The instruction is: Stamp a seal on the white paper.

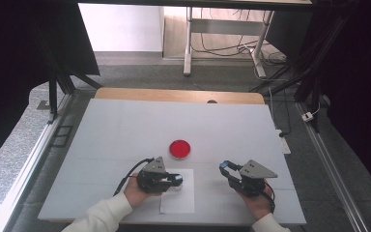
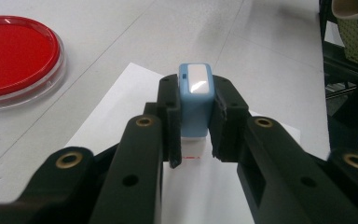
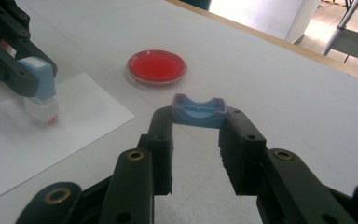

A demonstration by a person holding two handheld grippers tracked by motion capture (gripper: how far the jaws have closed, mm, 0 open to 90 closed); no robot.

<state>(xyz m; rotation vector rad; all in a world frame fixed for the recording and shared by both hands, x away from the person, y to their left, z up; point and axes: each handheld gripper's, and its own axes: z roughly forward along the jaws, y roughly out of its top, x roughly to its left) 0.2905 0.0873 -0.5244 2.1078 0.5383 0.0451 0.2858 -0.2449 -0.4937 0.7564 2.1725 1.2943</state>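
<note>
My left gripper (image 2: pixel 196 95) is shut on a light blue stamp (image 2: pixel 195 100) with a white top. It holds the stamp upright over a white sheet of paper (image 2: pixel 121 107). In the right gripper view the stamp's (image 3: pixel 39 88) pale base with a red underside meets the paper (image 3: pixel 51 135). A faint red mark (image 2: pixel 191 158) lies on the sheet just below the stamp. My right gripper (image 3: pixel 199 122) is shut on the stamp's blue cap (image 3: pixel 199 110) a little above the table. In the high view the left gripper (image 1: pixel 176 182) sits over the sheet and the right gripper (image 1: pixel 224 167) sits to its right.
A round clear dish with a red filling (image 1: pixel 179 149) stands on the white table (image 1: pixel 125 125) just beyond the paper (image 1: pixel 181 203). Past the table's far wooden edge (image 1: pixel 174 94) are desk legs and cables on the floor.
</note>
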